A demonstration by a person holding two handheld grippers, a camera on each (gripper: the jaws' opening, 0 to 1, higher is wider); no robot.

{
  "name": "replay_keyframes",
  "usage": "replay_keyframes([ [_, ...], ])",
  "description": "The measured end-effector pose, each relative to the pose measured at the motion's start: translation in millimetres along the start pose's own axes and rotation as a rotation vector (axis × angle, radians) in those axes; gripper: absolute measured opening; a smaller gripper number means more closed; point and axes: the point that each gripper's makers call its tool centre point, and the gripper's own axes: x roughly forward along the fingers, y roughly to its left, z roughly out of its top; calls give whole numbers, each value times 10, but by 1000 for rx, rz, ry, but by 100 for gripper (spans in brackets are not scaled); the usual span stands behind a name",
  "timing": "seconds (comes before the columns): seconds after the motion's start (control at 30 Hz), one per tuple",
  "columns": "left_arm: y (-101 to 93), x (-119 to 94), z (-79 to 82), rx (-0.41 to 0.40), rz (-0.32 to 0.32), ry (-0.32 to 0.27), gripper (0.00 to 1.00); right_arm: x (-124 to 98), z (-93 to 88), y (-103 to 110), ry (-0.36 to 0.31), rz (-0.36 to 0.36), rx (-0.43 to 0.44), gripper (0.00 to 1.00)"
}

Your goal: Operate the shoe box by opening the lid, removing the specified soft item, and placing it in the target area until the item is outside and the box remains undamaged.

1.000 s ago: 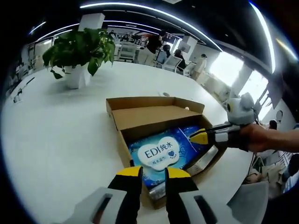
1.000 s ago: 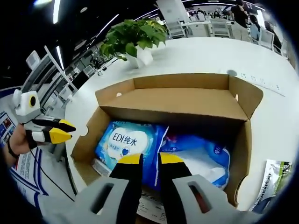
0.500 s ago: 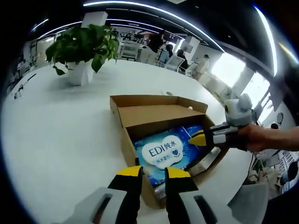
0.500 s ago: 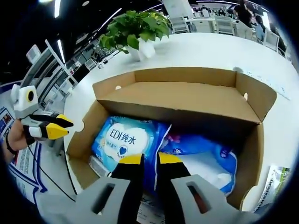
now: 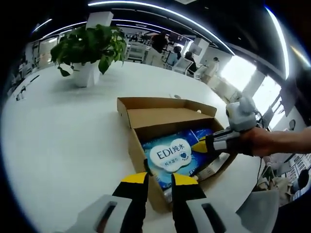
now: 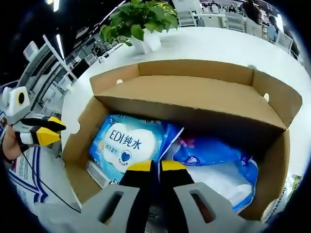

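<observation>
Wet-wipes pack (image 6: pixel 127 146): lies flat in the open shoe box (image 6: pixel 194 99) on the white tabletop (image 5: pixel 63 131). Likely soft, light, slippery film; pinch an edge seam. Right tongs (image 6: pixel 150 166) nearly closed, empty, over it. Left tongs (image 5: pixel 158 178) slightly parted, empty.

The shoe box (image 6: pixel 194 92) in front of me is plain brown cardboard and stands open on the white tabletop (image 5: pixel 63 141), well in from its edges. Its lid is swung back on the far side, the inner flap lying flat over the rear part of the opening. The walls look whole, with no tear or crush that I can see. Inside, against the left wall in my right gripper view, lies a soft blue wipes pack (image 6: pixel 127 145) with a white heart-shaped label reading "EDI". Just beside it lies a second soft pack (image 6: pixel 214 160), blue and white, touching the first.
</observation>
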Motion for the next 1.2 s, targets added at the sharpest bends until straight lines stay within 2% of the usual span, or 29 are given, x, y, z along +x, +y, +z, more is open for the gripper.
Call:
replay_keyframes([
  [0.23, -30, 12, 12, 0, -4, -1, 19, -67, -2, 23, -18, 19, 26, 0],
  [0.3, -56, 26, 17, 6, -7, 4, 19, -96, 46, 10, -38, 22, 52, 0],
  [0.5, -132, 75, 46, 14, -23, 11, 19, -194, 160, 22, -78, 28, 51, 0],
  [0.97, -317, 257, 128, 38, -59, 26, 19, -507, 282, -297, -147, -31, 95, 0],
  [1.2, -446, 368, 111, 41, -84, 47, 19, -653, 250, -318, -170, -40, 106, 0],
])
